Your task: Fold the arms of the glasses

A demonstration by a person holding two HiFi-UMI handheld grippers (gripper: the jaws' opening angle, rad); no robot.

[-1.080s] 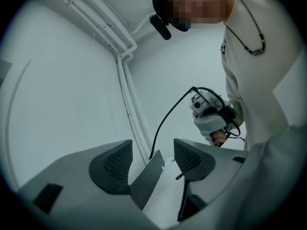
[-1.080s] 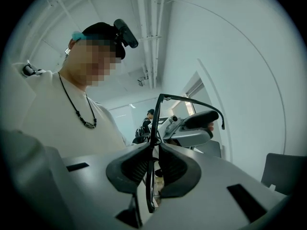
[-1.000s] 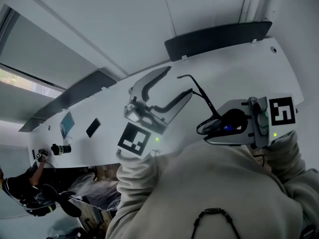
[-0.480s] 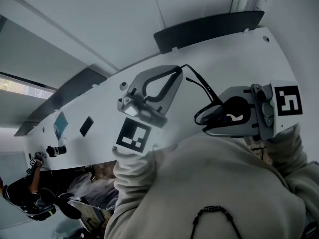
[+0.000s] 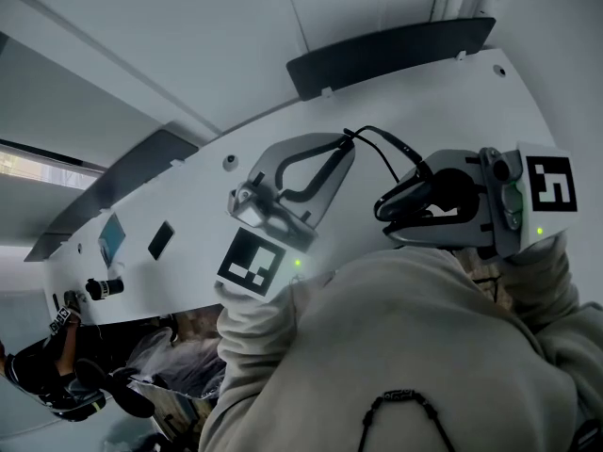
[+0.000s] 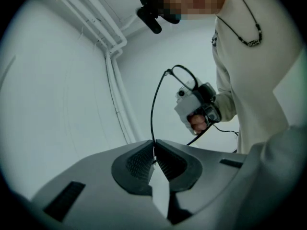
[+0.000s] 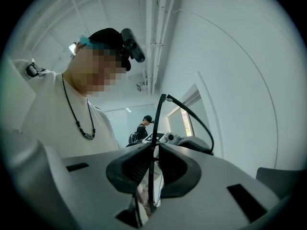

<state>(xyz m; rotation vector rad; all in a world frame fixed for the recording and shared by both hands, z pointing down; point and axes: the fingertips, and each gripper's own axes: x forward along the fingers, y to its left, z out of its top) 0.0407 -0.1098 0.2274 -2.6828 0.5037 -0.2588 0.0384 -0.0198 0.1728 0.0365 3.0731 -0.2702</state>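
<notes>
The glasses (image 5: 388,140) are up in the air, clear of the worktop (image 5: 452,102), strung between the 2 hand-held grippers in front of the person's chest. They are thin and black. 1 arm (image 6: 152,111) swings out from the frame in a long curve. Its far end is nipped by the left hand-held gripper (image 5: 339,145). Those jaws have just been closing, and they sit together on that wire with hardly a gap between the ribbed pads. The frame end is in the right hand-held gripper (image 5: 400,205), whose jaws are clamped on the black rim (image 7: 150,176). The rim runs upright between its pads. The 2 tips face each other, near together.

Each gripper carries a marker cube (image 5: 250,260), and a cream sleeve (image 5: 396,347) leads back from each. The white worktop slants across the head view behind them, with a dark panel (image 5: 391,55) along its far edge. A few small dark bits (image 5: 160,240) lie at its far left end, too small to name. Pipes (image 6: 115,66) climb the wall past the left gripper. In the right gripper view, another person in a cap (image 7: 143,127) stands well back by a doorway.
</notes>
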